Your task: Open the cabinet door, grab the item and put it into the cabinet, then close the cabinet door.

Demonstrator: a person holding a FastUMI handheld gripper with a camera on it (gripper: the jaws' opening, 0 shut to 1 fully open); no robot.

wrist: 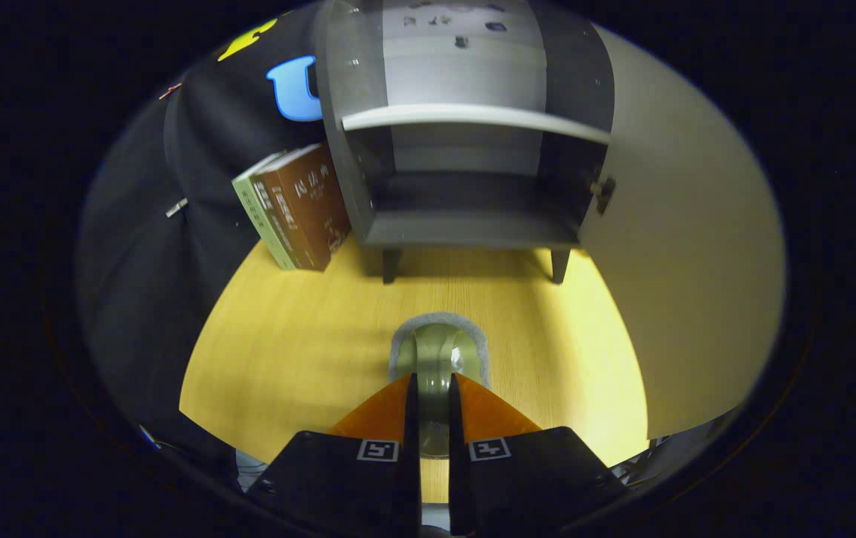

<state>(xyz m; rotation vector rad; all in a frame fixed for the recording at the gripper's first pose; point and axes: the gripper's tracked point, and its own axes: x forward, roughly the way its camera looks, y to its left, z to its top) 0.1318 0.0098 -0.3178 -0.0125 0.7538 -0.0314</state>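
Now, gripper [432, 388]: fingers clamped on olive-green glossy ceramic cup [439, 355].
Cabinet: grey wooden cabinet [473, 224] at 12 o'clock, pale door [682, 261] open.
Books: brown and green books [293, 209] at 11 o'clock.

I see my gripper [432, 388] closed on an olive-green cup [439, 351], both fingers pressing its handle, the cup sitting on a grey pad [473, 329] on the yellow wooden table [301, 351]. Farther off stands the grey cabinet [465, 224] on short legs, its door [689, 261] swung open to the right, one shelf [473, 116] inside. Books [297, 209] lean against the cabinet's left side.
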